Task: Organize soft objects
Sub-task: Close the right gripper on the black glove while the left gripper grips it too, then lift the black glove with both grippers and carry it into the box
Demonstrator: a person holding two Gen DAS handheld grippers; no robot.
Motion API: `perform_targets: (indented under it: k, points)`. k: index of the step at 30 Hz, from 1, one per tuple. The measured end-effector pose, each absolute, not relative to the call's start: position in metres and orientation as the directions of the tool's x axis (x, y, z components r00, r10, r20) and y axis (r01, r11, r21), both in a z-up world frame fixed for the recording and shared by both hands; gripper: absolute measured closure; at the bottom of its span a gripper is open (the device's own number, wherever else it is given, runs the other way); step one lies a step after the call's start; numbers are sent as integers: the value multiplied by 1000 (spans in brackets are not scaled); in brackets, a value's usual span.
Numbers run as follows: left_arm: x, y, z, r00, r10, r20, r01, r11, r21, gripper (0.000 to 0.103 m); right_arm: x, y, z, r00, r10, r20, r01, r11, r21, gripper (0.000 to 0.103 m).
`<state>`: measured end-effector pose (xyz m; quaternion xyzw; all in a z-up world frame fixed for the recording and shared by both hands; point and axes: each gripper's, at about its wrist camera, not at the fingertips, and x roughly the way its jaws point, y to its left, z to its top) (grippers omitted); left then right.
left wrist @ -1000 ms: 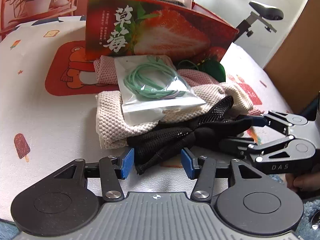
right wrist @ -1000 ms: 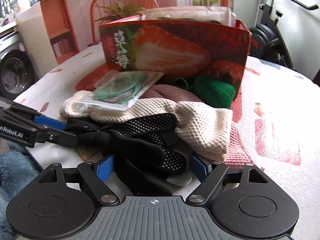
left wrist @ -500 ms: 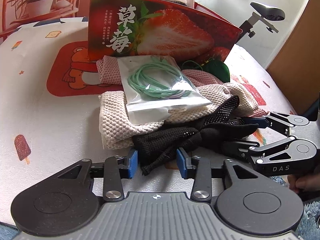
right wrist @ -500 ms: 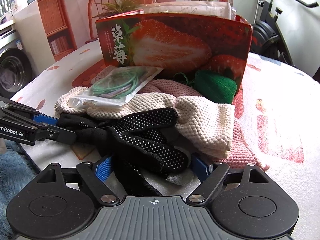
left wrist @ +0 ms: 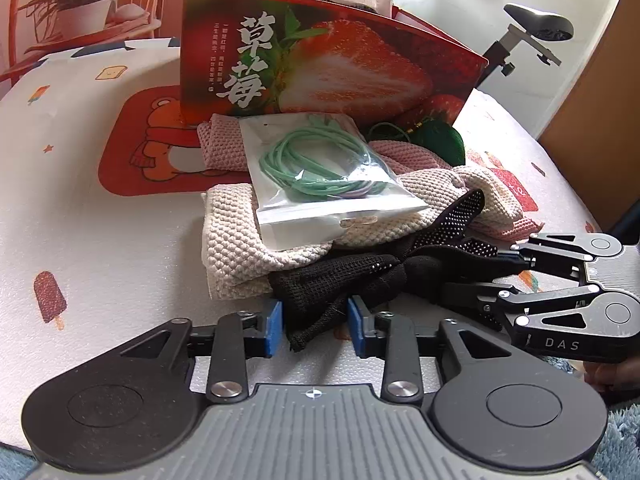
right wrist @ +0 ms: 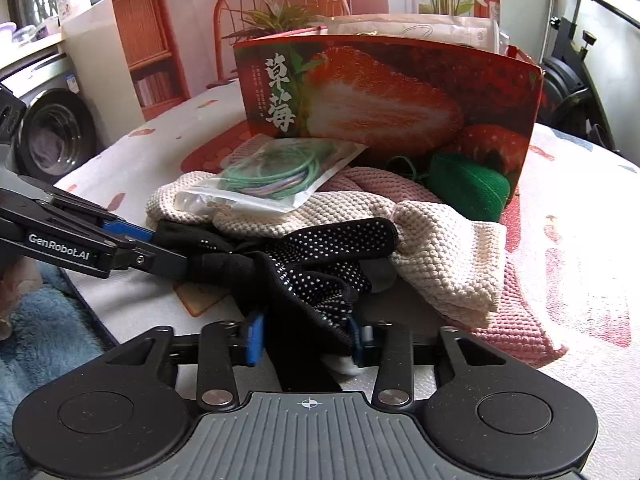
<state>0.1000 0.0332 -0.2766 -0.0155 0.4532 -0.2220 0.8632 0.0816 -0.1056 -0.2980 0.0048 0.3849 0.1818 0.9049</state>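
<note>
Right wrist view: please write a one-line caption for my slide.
Both tongs, right and left, closing on black dotted gloves before a strawberry box, beside knitted cloths.

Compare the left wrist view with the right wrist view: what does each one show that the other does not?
Only the left wrist view shows the bear print on the tablecloth and the exercise bike saddle. Only the right wrist view shows the washing machine and the wooden shelf. Both show the strawberry box, the bag of green cord, the cream knit cloth and the black dotted gloves, with both grippers closing on them.
</note>
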Motion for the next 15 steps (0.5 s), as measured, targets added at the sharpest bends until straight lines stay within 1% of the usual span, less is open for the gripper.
perform_targets:
  k: [2,4,7,12,15]
  points:
    - [100,35,-276,488,-406,-773,367,898,-240,76,82,-108,-298,636,344,-691,-321,932,168,76]
    - [99,34,-275,491,-403,-772,369,899,-234,79,82,-109,-297,638,352,-684,-320,930,181,85]
    - [96,34,-271,509,-405,-760,375,899,-227,84,80,-109,-295,645,367,-671,-328,925,191,87]
    - [89,41,-258,550,-431,-715,371,893,-254,84,73,-113,-282,683,397,-613,-339,916,215,88]
    - [84,41,-252,572,-437,-694,383,891,-245,84,73,-119,-276,692,420,-587,-322,908,269,88]
